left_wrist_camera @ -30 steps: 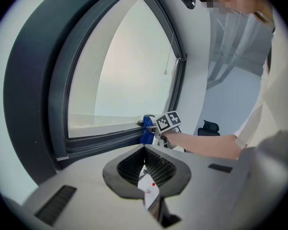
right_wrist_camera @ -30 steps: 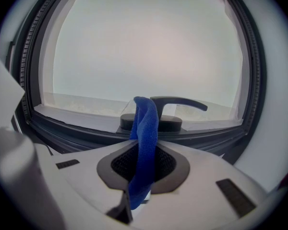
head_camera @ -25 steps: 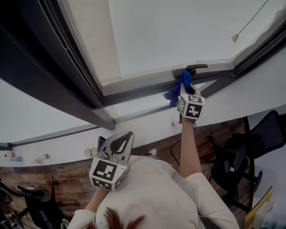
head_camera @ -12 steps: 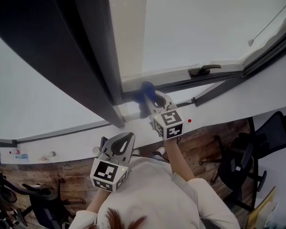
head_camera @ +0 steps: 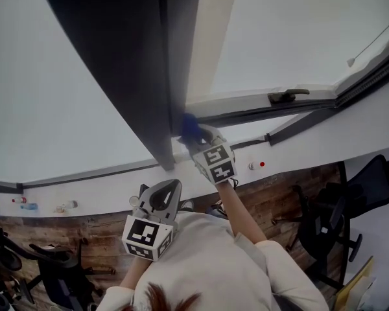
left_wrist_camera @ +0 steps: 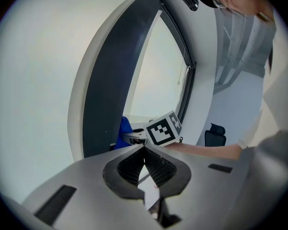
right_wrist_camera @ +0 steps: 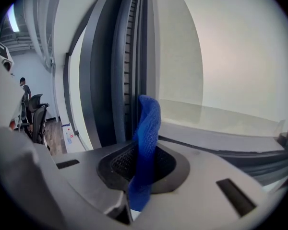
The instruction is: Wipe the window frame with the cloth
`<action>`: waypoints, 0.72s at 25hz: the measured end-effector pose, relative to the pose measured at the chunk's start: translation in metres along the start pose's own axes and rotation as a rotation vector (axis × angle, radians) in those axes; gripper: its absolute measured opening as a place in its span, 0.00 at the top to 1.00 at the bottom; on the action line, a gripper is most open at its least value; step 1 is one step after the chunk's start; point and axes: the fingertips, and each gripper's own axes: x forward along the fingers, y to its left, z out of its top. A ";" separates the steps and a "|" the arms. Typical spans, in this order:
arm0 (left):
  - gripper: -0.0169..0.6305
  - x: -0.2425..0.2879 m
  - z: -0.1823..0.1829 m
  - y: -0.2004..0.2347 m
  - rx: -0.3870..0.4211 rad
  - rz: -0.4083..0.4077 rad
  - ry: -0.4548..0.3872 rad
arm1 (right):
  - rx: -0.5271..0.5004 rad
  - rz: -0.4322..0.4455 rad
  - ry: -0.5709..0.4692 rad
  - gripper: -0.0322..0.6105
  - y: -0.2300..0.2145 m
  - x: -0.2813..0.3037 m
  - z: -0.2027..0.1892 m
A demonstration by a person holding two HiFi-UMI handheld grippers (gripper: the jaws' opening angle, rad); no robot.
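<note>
My right gripper (head_camera: 198,136) is shut on a blue cloth (head_camera: 189,127) and presses it into the lower left corner of the window, where the dark vertical frame post (head_camera: 172,76) meets the bottom frame rail (head_camera: 246,112). In the right gripper view the blue cloth (right_wrist_camera: 146,143) stands up between the shut jaws, right against the dark frame post (right_wrist_camera: 132,61). My left gripper (head_camera: 161,198) hangs low near the person's chest, shut and empty. From the left gripper view I see the blue cloth (left_wrist_camera: 124,132) and the right gripper's marker cube (left_wrist_camera: 162,128) ahead.
A window handle (head_camera: 286,96) sits on the bottom rail to the right. A blind cord (head_camera: 369,41) hangs at the upper right. Below are a white sill (head_camera: 84,193), a wooden floor and a black office chair (head_camera: 324,225).
The right gripper has slid the cloth leftward along the bottom rail, from beside the window handle to the corner at the vertical post. The left gripper has stayed put.
</note>
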 end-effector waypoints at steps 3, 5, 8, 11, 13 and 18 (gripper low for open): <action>0.96 -0.004 -0.001 0.002 -0.002 0.001 -0.005 | -0.048 -0.030 0.016 0.88 0.001 0.003 -0.001; 0.96 -0.006 -0.001 0.003 -0.003 0.002 -0.009 | -0.084 -0.060 0.024 0.88 0.001 0.004 -0.001; 0.96 -0.008 -0.001 0.002 -0.002 0.001 -0.011 | -0.136 -0.096 0.022 0.88 0.003 0.004 -0.001; 0.96 -0.007 -0.001 0.000 0.001 -0.006 -0.010 | -0.145 -0.116 0.017 0.88 0.002 0.005 -0.001; 0.96 -0.007 -0.001 -0.002 0.004 -0.011 -0.009 | -0.143 -0.122 0.019 0.88 0.002 0.004 -0.001; 0.96 -0.005 -0.003 -0.005 0.011 -0.017 -0.004 | -0.136 -0.122 0.025 0.88 -0.002 0.004 -0.004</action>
